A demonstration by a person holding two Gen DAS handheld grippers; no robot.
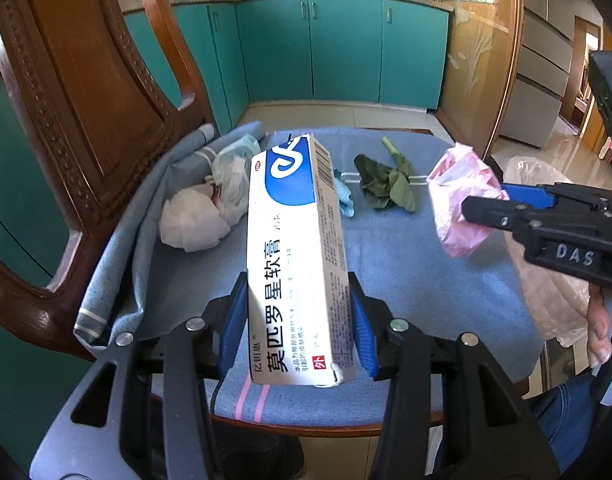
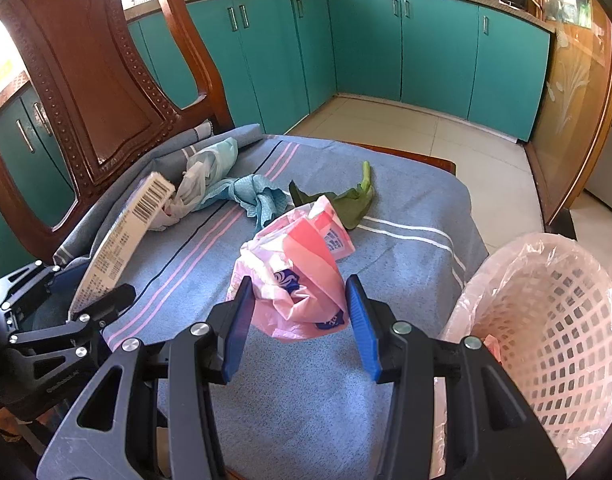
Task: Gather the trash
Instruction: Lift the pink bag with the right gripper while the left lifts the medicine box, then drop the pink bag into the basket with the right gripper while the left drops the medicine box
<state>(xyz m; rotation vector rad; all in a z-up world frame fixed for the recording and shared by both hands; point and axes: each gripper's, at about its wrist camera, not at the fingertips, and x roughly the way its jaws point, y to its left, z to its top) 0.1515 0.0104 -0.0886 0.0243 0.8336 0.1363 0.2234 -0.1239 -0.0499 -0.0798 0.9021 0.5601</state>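
My left gripper (image 1: 296, 320) is shut on a white and blue ointment box (image 1: 296, 248) and holds it above the blue cloth. The box also shows in the right wrist view (image 2: 118, 240), at the left. My right gripper (image 2: 300, 320) is shut on a crumpled pink plastic wrapper (image 2: 298, 268), held above the cloth; it also shows in the left wrist view (image 1: 462, 200). On the cloth lie a green leaf (image 1: 390, 184), white crumpled bags (image 1: 210, 208) and a light blue rag (image 2: 258, 196).
A pink mesh trash basket (image 2: 554, 320) lined with a clear bag stands at the right, off the edge of the seat. A carved wooden chair back (image 1: 86, 120) rises at the left. Teal kitchen cabinets (image 2: 386, 48) stand behind.
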